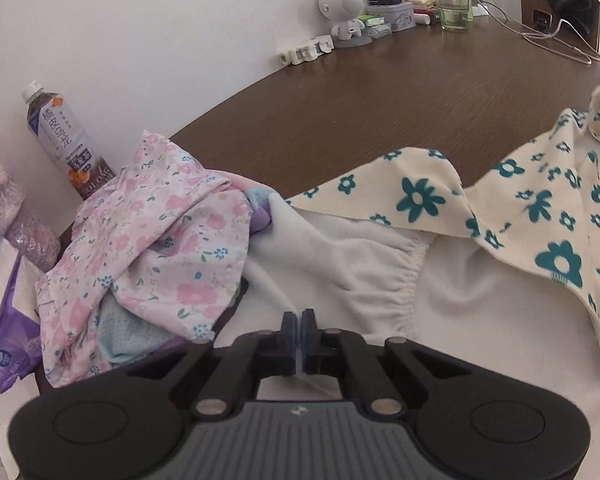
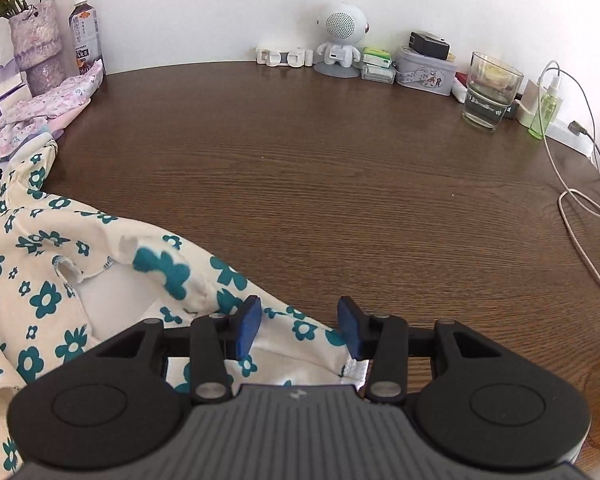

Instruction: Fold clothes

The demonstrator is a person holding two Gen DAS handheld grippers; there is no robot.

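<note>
1. Left wrist view: left tool (image 1: 299, 322) has its pads pressed together over the white inner side of the cream garment (image 1: 440, 280). I can't tell if any fabric is caught between them.
2. The garment, cream with teal flowers, lies spread on the brown surface (image 1: 380, 92). It is turned open so that the white lining and an elastic-gathered edge show.
3. Left of it, touching, is a crumpled pile of pink floral clothes (image 1: 148, 232). Behind the pile a tea bottle (image 1: 66, 140) stands against the wall.
4. Far edge of the surface: a white robot-shaped speaker (image 1: 342, 14) and a drinking glass (image 1: 454, 8).
5. Right wrist view: right tool (image 2: 299, 326) is spread, with blue pads apart. A corner of the flowered garment lies under and between them, and neither pad clamps it.
6. The garment fills the lower left of this view; the rest of the surface is bare wood.
7. Back row: the speaker, a tin (image 2: 426, 68), the glass, and a green spray bottle (image 2: 546, 108). A white cable (image 2: 580, 208) runs along the right side. At top left is a vase (image 2: 38, 44) with flowers.
</note>
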